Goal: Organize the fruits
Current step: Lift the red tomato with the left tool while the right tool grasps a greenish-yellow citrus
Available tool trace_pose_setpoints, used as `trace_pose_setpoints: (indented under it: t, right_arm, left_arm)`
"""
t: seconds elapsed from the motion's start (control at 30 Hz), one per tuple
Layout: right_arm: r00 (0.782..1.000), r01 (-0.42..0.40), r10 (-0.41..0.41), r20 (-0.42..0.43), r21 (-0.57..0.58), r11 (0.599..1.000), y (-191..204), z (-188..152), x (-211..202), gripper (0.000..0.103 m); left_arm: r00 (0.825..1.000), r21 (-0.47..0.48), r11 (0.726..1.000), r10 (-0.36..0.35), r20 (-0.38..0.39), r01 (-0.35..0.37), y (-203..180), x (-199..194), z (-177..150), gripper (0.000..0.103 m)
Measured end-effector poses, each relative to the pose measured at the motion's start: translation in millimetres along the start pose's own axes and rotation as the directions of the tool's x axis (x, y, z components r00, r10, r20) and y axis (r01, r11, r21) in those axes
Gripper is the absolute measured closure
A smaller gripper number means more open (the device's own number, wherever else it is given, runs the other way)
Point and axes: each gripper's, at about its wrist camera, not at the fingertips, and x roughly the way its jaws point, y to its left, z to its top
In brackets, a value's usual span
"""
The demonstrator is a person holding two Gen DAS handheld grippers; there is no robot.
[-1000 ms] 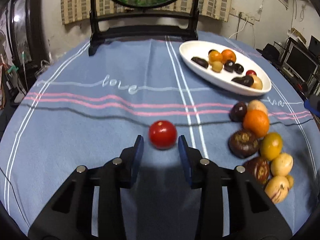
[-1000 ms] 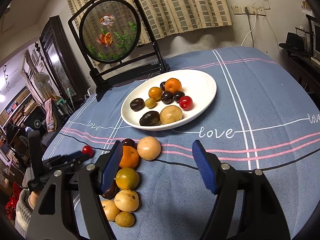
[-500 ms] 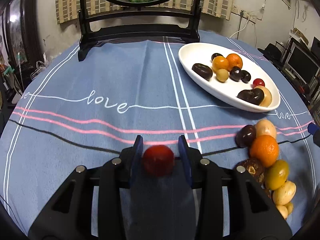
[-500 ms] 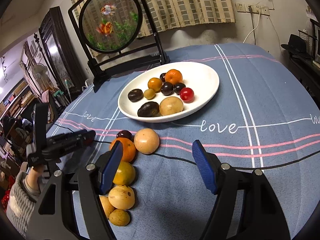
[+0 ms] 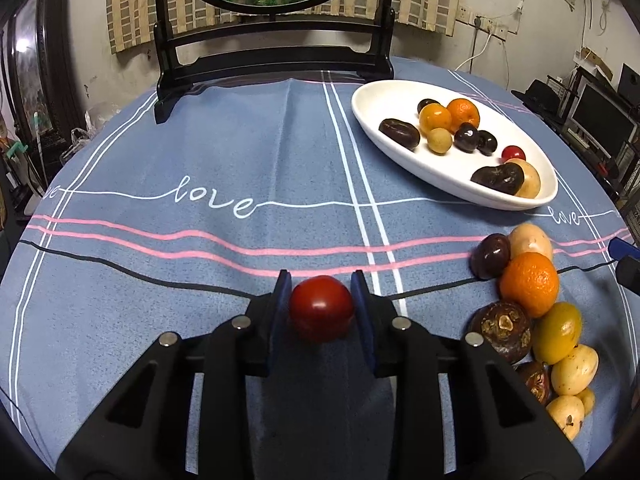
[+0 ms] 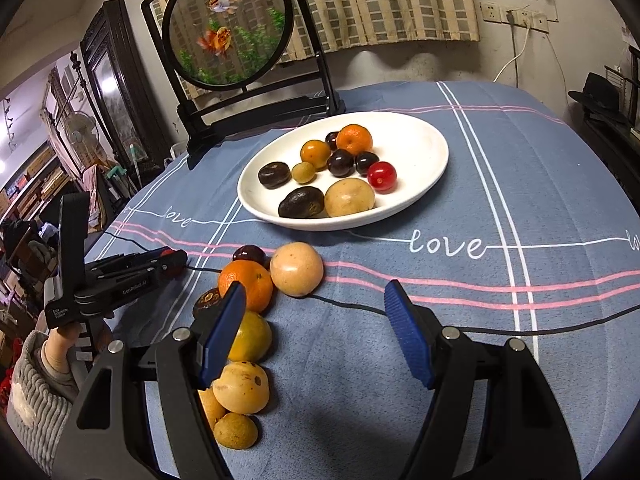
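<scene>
Nearest to the left wrist camera, the left gripper (image 5: 321,300) has a red tomato (image 5: 321,307) between its blue pads. Its jaws are closing, and both pads already touch the sides of the tomato. In the right wrist view the same gripper (image 6: 176,258) appears at the left, held by a hand (image 6: 60,344) in a grey knitted sleeve (image 6: 30,396).

The right gripper (image 6: 316,312) hangs with its jaws wide apart, and nothing is between them. It is above the blue tablecloth (image 6: 480,340), just beside a row of loose fruits (image 6: 248,320). In this row are an orange (image 6: 247,285), a pale round fruit (image 6: 296,268), a small dark fruit (image 6: 249,255), a yellow-green fruit (image 6: 252,336) and some pale yellow ones nearer to the camera.

Further away stands a white oval plate (image 6: 424,140). In it lie an orange, a smaller orange-yellow fruit, several dark round fruits, two dark wrinkled ones, a pale fruit, a small greenish one and a small red tomato (image 6: 382,176).

The tablecloth has white, pink and black lines and the word "love" in white letters. Behind the plate is a round screen with painted goldfish (image 6: 228,24) in a black stand. Behind that are a wall with a checked curtain (image 6: 380,0) and wall sockets (image 6: 516,18).
</scene>
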Motion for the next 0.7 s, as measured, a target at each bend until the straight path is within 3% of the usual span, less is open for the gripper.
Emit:
trace_pose_setpoints:
  t: [0.17, 0.5, 0.7]
  right_arm:
    - [1.000, -0.008, 0.008, -0.021, -0.004, 1.000, 1, -2, 2, 0.031]
    - [0.985, -0.097, 0.091, -0.146, -0.033, 0.995, 21, -14, 29, 0.032]
    - [0.976, -0.117, 0.105, -0.190, -0.054, 0.992, 33, -20, 43, 0.046]
  left_arm:
    - [1.000, 0.005, 1.000, 0.015, -0.002, -0.015, -7, -13, -11, 0.072]
    - [0.998, 0.026, 0.998, -0.056, 0.022, 0.056, -26, -35, -29, 0.072]
    - [0.998, 0.044, 0.997, -0.066, 0.000, 0.066, -29, -30, -30, 0.072]
